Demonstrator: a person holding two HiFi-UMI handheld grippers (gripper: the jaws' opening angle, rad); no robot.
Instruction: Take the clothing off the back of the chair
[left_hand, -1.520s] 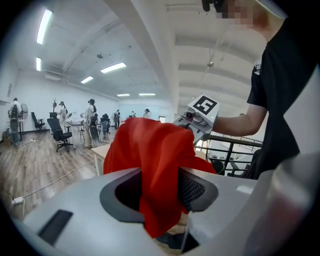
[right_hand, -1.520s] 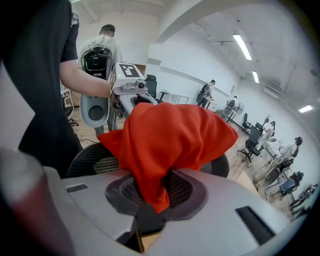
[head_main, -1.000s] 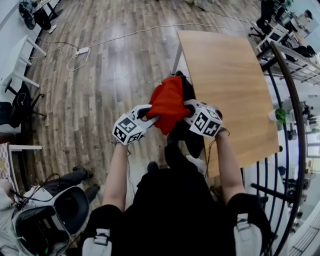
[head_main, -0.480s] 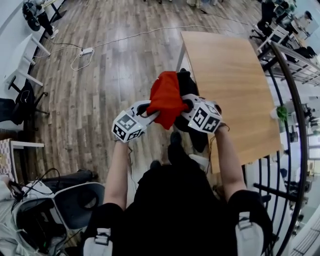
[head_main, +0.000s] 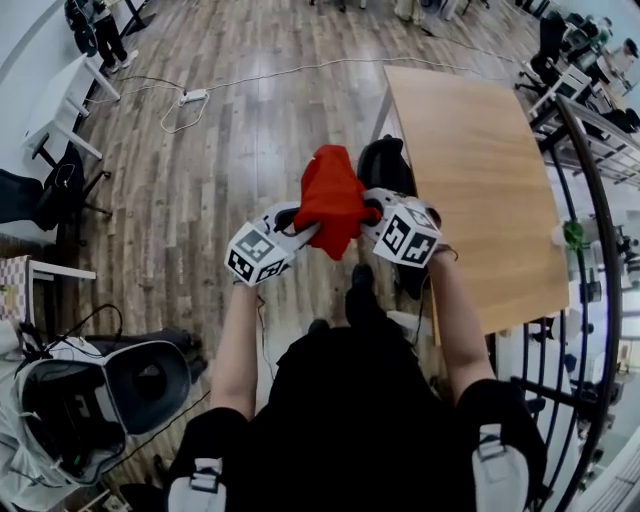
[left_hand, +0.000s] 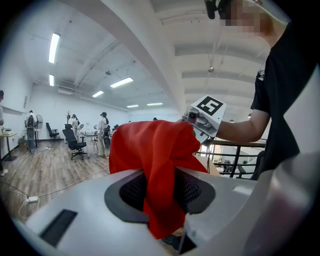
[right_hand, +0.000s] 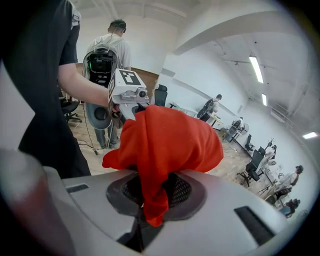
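Observation:
A red garment (head_main: 330, 198) hangs bunched in the air between my two grippers. My left gripper (head_main: 300, 228) is shut on its left edge; in the left gripper view the red cloth (left_hand: 152, 165) runs down between the jaws. My right gripper (head_main: 368, 213) is shut on the garment's right side, and the cloth (right_hand: 165, 150) fills the jaws in the right gripper view. The black chair (head_main: 385, 165) stands just beyond the garment, beside the table, and the cloth is lifted clear of its back.
A wooden table (head_main: 480, 190) lies to the right, with a black railing (head_main: 590, 230) past it. A cable and power strip (head_main: 190, 97) trail across the wood floor. A person with a backpack (head_main: 70, 420) stands at lower left. Desks and office chairs line the left wall.
Both grippers have carried the red garment up and away from the chair back, toward the left of the table. The chair now shows apart from the cloth.

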